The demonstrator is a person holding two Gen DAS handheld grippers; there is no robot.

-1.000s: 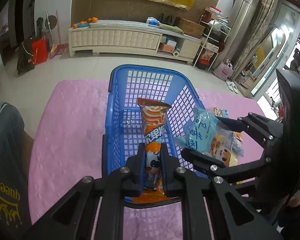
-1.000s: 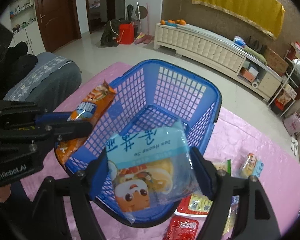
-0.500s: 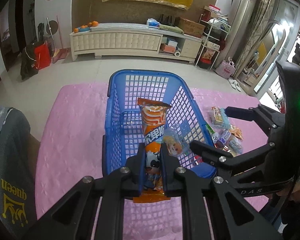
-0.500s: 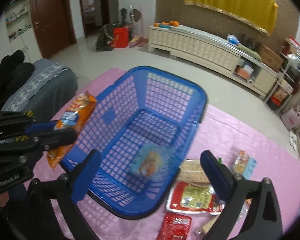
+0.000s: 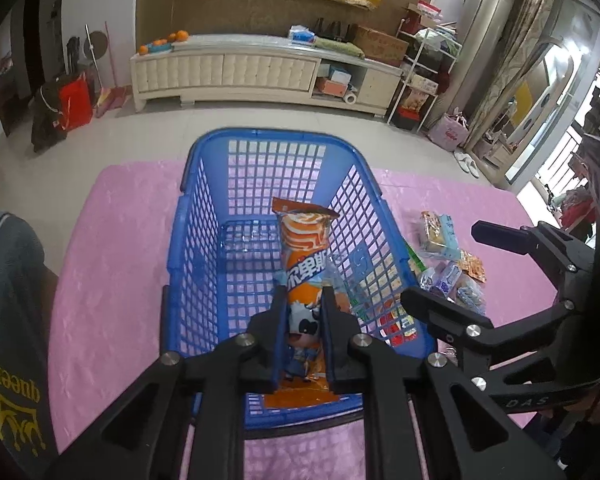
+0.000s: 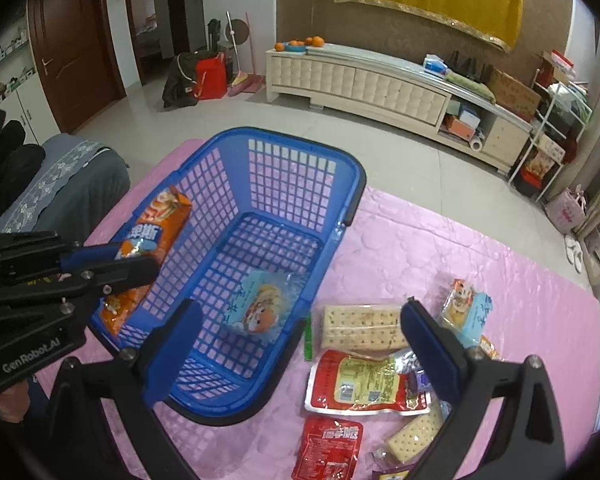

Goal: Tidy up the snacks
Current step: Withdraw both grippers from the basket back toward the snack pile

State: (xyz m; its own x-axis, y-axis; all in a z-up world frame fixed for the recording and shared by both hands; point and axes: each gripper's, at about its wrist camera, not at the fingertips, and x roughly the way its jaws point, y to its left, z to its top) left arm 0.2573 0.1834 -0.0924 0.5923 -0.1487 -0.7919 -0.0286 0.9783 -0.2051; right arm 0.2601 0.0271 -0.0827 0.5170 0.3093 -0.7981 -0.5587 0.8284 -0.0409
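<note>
A blue plastic basket (image 5: pixel 204 216) (image 6: pixel 352 184) stands on the pink cloth. My left gripper (image 5: pixel 303 300) is shut on a long orange snack pack (image 5: pixel 304 248) and holds it over the basket's near rim; the pack also shows in the right wrist view (image 6: pixel 156 232). A light blue cake packet (image 6: pixel 260 306) lies on the basket floor. My right gripper (image 6: pixel 300 344) is open and empty, above the basket's right wall. Several loose snacks lie right of the basket: a cracker pack (image 6: pixel 360 326), a red-and-yellow pouch (image 6: pixel 364 384), a small red pouch (image 6: pixel 328 450).
The pink cloth (image 6: pixel 480 248) covers the table. Another blue cake packet (image 6: pixel 466 310) lies at the right. A grey cushion (image 6: pixel 68 184) sits at the left edge. A cream TV cabinet (image 6: pixel 380 84) stands across the tiled floor.
My right gripper opened and let go of the light blue cake packet, which dropped onto the basket floor. The right gripper then rose and drew back. The left gripper kept its hold.
</note>
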